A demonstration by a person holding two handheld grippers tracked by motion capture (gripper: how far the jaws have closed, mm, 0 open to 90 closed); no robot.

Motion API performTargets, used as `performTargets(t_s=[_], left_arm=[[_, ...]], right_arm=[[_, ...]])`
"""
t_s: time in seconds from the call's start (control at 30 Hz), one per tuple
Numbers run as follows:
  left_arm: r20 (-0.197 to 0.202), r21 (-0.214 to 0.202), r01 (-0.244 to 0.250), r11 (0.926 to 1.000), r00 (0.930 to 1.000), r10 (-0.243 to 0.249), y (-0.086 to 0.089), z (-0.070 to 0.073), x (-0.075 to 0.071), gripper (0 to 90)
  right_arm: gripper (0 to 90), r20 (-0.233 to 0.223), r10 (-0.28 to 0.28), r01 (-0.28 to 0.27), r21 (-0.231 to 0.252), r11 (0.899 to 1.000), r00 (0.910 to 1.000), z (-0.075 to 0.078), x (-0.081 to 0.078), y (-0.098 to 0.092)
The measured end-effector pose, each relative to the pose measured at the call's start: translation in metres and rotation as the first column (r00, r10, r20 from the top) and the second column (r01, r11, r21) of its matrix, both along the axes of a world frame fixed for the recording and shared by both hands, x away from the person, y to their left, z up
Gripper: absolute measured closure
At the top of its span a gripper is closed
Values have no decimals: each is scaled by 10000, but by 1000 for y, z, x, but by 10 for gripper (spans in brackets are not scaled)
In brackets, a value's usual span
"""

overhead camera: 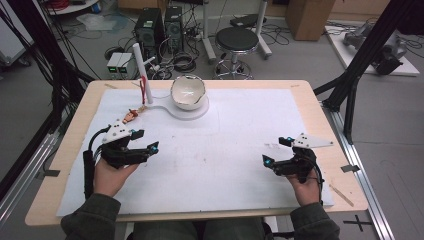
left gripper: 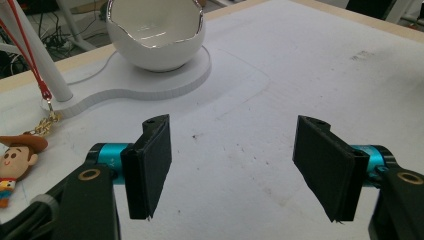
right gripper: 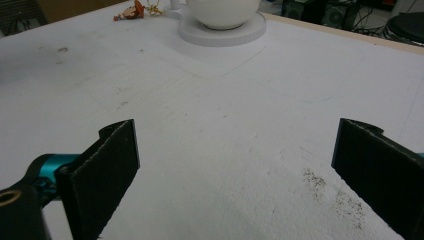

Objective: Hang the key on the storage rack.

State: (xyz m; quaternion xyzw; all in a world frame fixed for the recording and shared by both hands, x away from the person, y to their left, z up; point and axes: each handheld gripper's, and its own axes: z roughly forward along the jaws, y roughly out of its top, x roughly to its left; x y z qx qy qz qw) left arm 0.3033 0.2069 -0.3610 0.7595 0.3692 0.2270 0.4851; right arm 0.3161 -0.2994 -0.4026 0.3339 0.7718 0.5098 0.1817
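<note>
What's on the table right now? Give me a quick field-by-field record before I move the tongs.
surface: white sheet on a wooden table
bowl: white, egg-shaped with a jagged rim, sitting on the round end of a white stand base
post: white, upright at the base's narrow end, red cord hanging from it
keychain: small cowboy figure lying on the sheet beside the base, chained to the cord
left tongs: open, nothing between the jaws, close to the figure
right tongs: open, nothing between the jaws, over bare sheet
</note>
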Motion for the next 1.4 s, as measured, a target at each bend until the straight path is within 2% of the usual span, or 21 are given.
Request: performTargets(t_s=[0.47,1.07,1.4], left_arm=[[65,34,-25,10000,10000,25,4,-4,-7,310],[-49,117,-18,9999,10000,19,9,-11,-16,290],[84,210,-45,9998,10000,43,12,-12,-21,283]], right_arm=[[39,-60,-5,5,11,10000,10000,0,0,0],[39,-57,-17,17,14,10000,10000,0,0,0],[40,-73,-34,34,12,10000,10000,0,0,0]])
